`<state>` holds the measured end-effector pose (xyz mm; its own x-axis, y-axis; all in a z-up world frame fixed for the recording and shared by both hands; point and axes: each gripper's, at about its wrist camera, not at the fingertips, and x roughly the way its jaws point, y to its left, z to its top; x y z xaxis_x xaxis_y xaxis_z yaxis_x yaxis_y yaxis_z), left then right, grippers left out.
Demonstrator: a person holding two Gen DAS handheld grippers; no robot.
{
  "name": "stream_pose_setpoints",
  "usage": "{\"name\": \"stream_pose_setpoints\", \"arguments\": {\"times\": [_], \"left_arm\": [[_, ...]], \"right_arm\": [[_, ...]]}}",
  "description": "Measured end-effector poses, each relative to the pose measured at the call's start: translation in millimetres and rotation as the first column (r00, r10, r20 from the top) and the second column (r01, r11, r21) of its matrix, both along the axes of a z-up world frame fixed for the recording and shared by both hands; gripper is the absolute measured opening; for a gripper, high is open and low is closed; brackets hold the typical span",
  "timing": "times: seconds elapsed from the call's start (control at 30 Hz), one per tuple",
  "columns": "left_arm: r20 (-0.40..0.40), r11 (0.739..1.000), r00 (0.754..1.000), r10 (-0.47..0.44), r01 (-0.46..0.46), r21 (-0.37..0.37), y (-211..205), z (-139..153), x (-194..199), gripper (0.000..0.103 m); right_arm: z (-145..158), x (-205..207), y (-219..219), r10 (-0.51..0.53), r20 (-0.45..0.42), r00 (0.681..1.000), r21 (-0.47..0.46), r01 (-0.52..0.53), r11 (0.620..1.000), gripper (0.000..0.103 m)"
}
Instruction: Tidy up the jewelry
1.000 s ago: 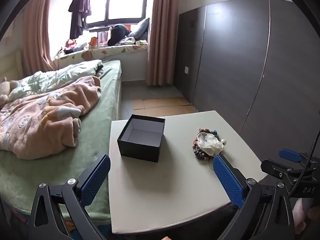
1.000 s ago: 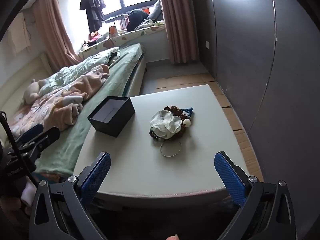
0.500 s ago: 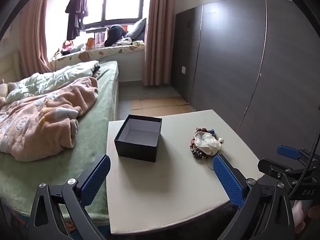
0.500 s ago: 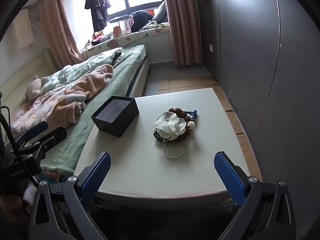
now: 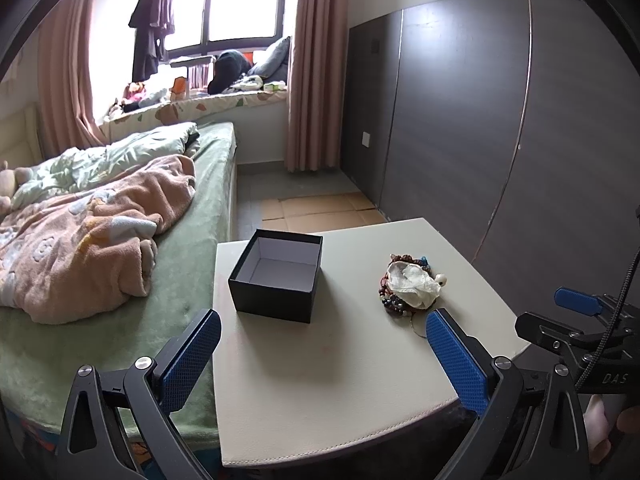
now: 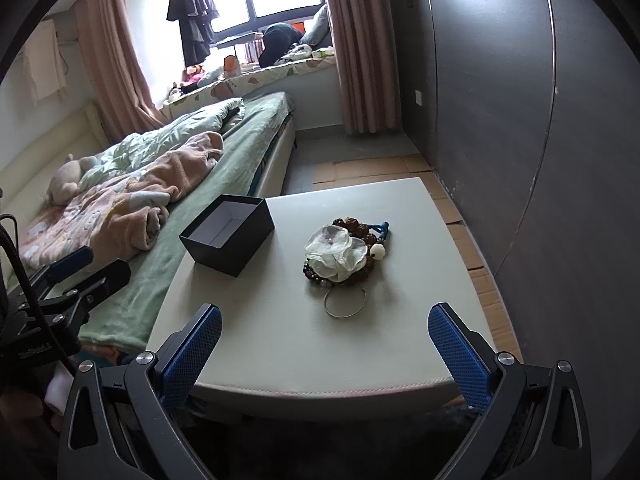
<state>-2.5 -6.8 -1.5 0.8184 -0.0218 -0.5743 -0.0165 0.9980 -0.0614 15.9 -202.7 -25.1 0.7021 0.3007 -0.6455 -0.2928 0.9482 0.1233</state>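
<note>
An open, empty black box (image 5: 277,280) with a pale inside stands on the white table (image 5: 320,380), left of centre; it also shows in the right wrist view (image 6: 228,240). A jewelry pile (image 6: 344,254) lies to its right: a white fabric flower (image 5: 412,282) on beaded bracelets, with a thin silver ring bangle (image 6: 345,306) in front. My left gripper (image 5: 322,356) is open and empty over the table's near edge. My right gripper (image 6: 326,352) is open and empty, short of the bangle.
A bed (image 5: 120,240) with a green sheet and pink blanket adjoins the table's left side. A dark wardrobe wall (image 5: 500,120) stands on the right. Cardboard (image 5: 316,210) covers the floor beyond the table. The other gripper shows at each view's edge (image 5: 580,328).
Both grippers have drawn back and risen slightly, so the table and its objects look a little farther away. Nothing on the table has moved.
</note>
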Motion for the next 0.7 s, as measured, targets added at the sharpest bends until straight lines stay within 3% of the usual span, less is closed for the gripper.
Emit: {"name": "stream_pose_setpoints", "arguments": {"times": [0.7], "left_arm": [[0.001,1.0,1.0,-0.009,0.009,-0.014,-4.5,2.9,0.5,0.102]], "right_arm": [[1.1,-0.2,-0.2,-0.003,0.025,1.0,0.003,0.003,1.0,0.103]]}}
